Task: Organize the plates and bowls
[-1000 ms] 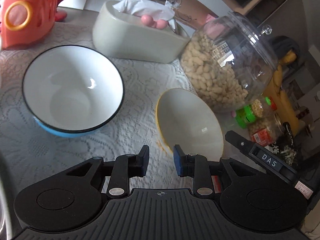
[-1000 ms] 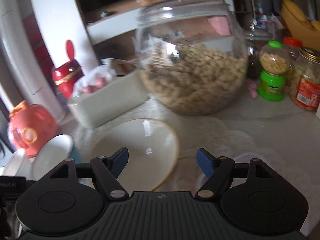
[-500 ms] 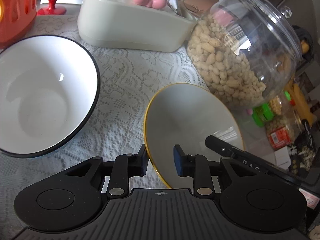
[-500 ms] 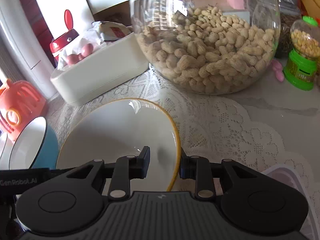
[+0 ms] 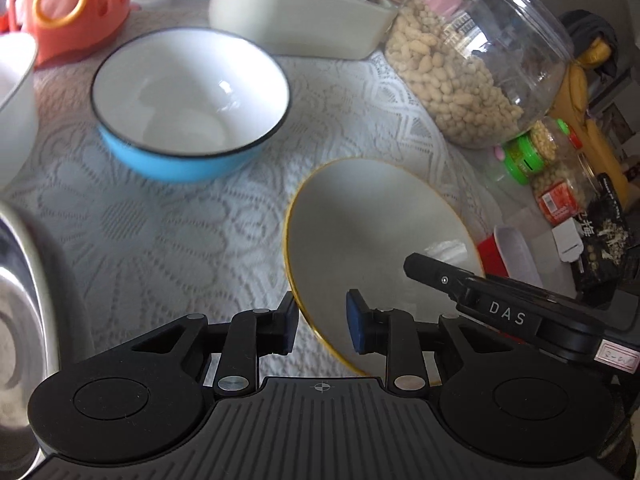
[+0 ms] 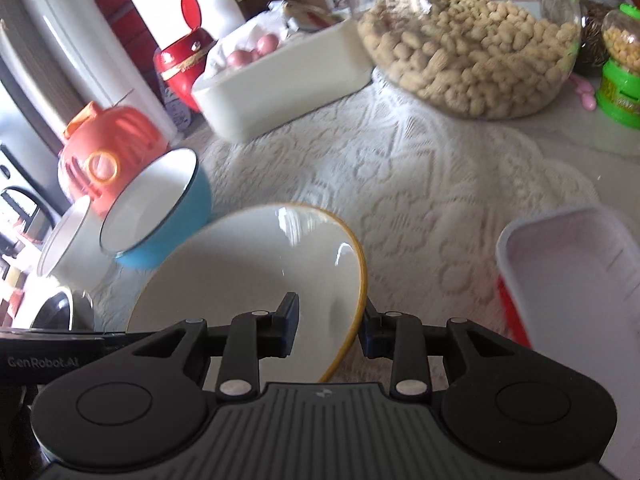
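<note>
A white plate with a yellow rim [image 5: 380, 232] is held tilted above the lace tablecloth. My left gripper [image 5: 322, 322] is shut on its near left rim, one finger on each face. My right gripper [image 6: 328, 326] is shut on its right rim; the plate [image 6: 256, 272] fills the lower middle of the right wrist view. A blue bowl with a white inside [image 5: 192, 104] stands on the cloth beyond, also in the right wrist view [image 6: 156, 208]. A white bowl [image 5: 14, 100] sits at the far left.
A big glass jar of peanuts [image 5: 476, 60], a white tissue box [image 5: 296, 20] and an orange pig-shaped holder [image 5: 68, 4] line the back. A steel bowl [image 5: 20, 300] is at the left edge. A red and white container [image 6: 572, 272] lies right, near small jars [image 5: 532, 152].
Both grippers have lifted the plate and drawn it back and up from the table. The blue bowl and peanut jar now look farther away; more of the table shows.
</note>
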